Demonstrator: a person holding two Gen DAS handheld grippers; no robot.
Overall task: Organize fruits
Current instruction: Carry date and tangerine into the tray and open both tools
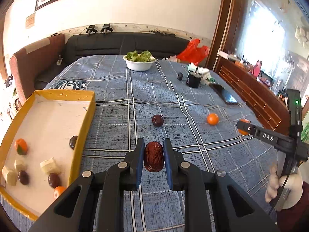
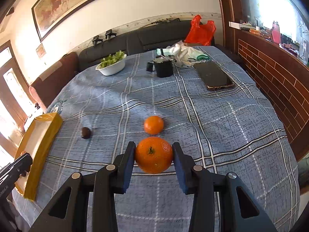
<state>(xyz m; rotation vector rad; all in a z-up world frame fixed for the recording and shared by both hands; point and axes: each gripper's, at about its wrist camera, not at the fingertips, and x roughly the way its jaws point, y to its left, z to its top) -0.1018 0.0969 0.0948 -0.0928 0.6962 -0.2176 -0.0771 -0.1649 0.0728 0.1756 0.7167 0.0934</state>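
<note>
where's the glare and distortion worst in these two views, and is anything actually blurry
Left wrist view: the window at upper right is blown out, the yellow box bows with the fisheye, and the red date in the left claw stays sharp. Right wrist view: glare at the doorway and top-right window, table edges curve, and the held orange is crisp.

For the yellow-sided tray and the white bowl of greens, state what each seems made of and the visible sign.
Yellow-sided tray: probably cardboard, matte white inside; thin flat walls, slightly creased yellow wrap. White bowl of greens: looks like glazed ceramic or plastic; smooth, evenly white wall; cannot tell which.
</note>
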